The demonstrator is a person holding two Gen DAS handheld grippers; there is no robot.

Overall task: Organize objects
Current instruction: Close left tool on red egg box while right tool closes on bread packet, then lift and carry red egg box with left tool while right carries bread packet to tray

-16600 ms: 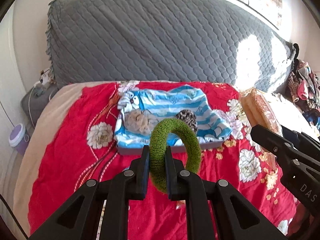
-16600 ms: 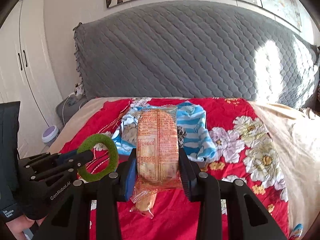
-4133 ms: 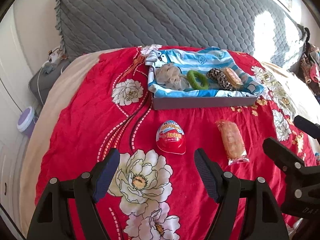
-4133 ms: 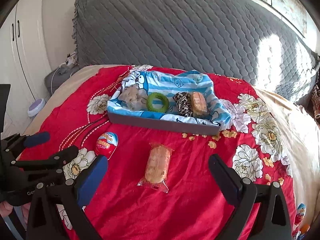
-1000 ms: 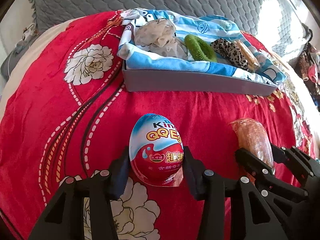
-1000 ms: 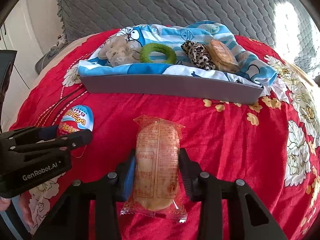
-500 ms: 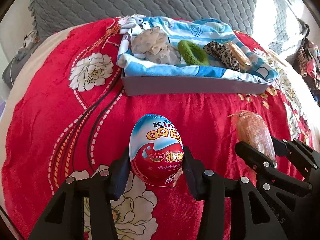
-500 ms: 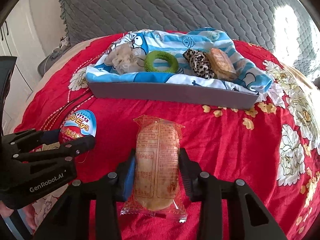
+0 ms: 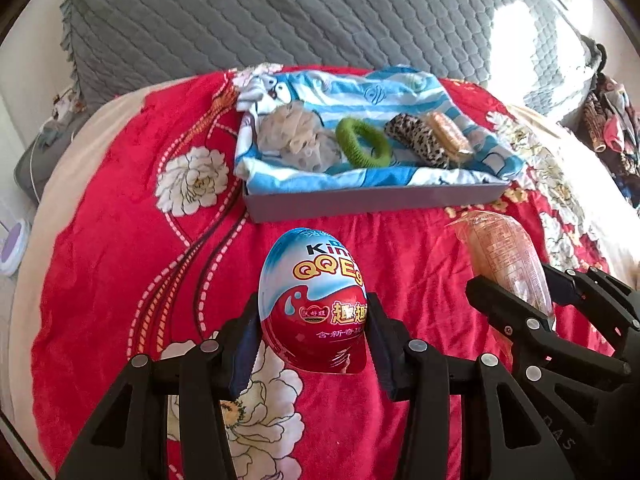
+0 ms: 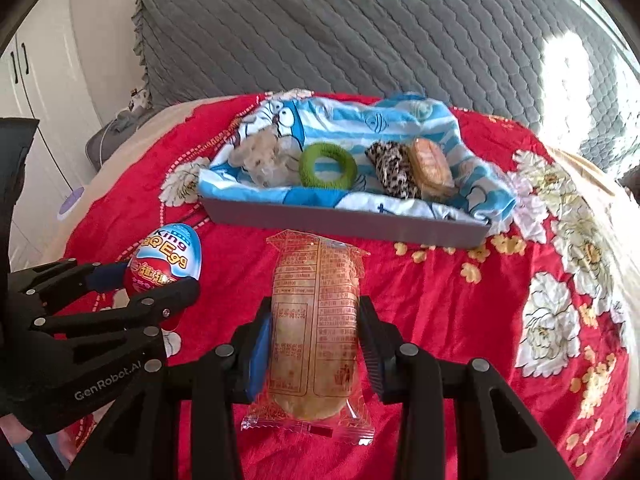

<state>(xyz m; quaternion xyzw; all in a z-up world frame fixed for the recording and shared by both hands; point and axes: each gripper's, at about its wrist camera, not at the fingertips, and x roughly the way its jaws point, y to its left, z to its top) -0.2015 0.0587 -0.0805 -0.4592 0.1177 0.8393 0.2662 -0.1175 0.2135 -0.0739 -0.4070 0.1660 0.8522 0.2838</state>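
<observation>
My left gripper (image 9: 312, 320) is shut on a red and blue chocolate egg (image 9: 314, 300) and holds it above the red bedspread; the egg also shows in the right wrist view (image 10: 168, 258). My right gripper (image 10: 314, 336) is shut on a wrapped biscuit pack (image 10: 316, 324), seen too in the left wrist view (image 9: 506, 258). Ahead lies a grey tray (image 9: 372, 200) lined with a blue striped cloth (image 10: 400, 120). In it lie a beige scrunchie (image 9: 298, 136), a green hair ring (image 9: 362, 142), a leopard scrunchie (image 9: 418, 140) and another biscuit pack (image 9: 448, 132).
The red flowered bedspread (image 9: 120, 260) covers the bed. A grey quilted headboard (image 9: 280, 12) rises behind the tray. A beige sheet (image 10: 600, 184) lies at the right. Clothes (image 9: 612, 120) hang at the far right. White cupboard doors (image 10: 24, 80) stand at the left.
Both grippers have lifted and drawn back a little with the egg and the biscuit pack still held. The tray looks farther off and more headboard shows.
</observation>
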